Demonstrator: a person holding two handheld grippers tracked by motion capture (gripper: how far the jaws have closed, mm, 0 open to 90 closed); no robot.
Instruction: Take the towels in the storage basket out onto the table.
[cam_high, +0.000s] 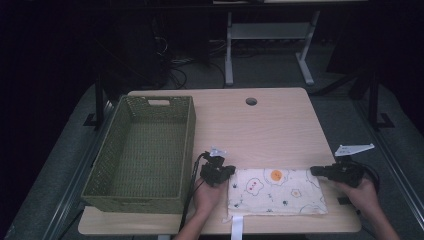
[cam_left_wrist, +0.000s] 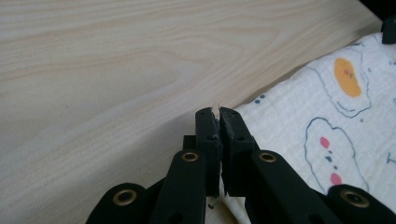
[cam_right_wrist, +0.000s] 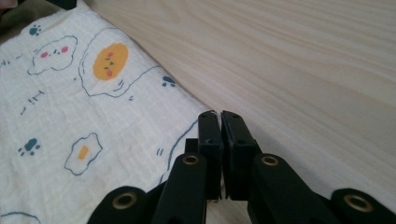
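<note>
A white cloth (cam_high: 275, 192) printed with fried eggs, clouds and paw marks lies flat near the table's front edge. My left gripper (cam_high: 231, 170) sits at the cloth's far left corner and my right gripper (cam_high: 314, 171) at its far right corner. In the left gripper view the jaws (cam_left_wrist: 218, 112) are pressed together, with a white sliver of the cloth (cam_left_wrist: 327, 116) pinched between them. The right gripper view has its jaws (cam_right_wrist: 218, 114) closed together on the edge of the cloth (cam_right_wrist: 70, 116), which runs in under them.
A large green woven basket (cam_high: 107, 145) stands empty on the left half of the light wooden table (cam_high: 260, 130). A round cable hole (cam_high: 251, 101) lies near the far edge. A white strap (cam_high: 236, 227) hangs from the cloth over the front edge.
</note>
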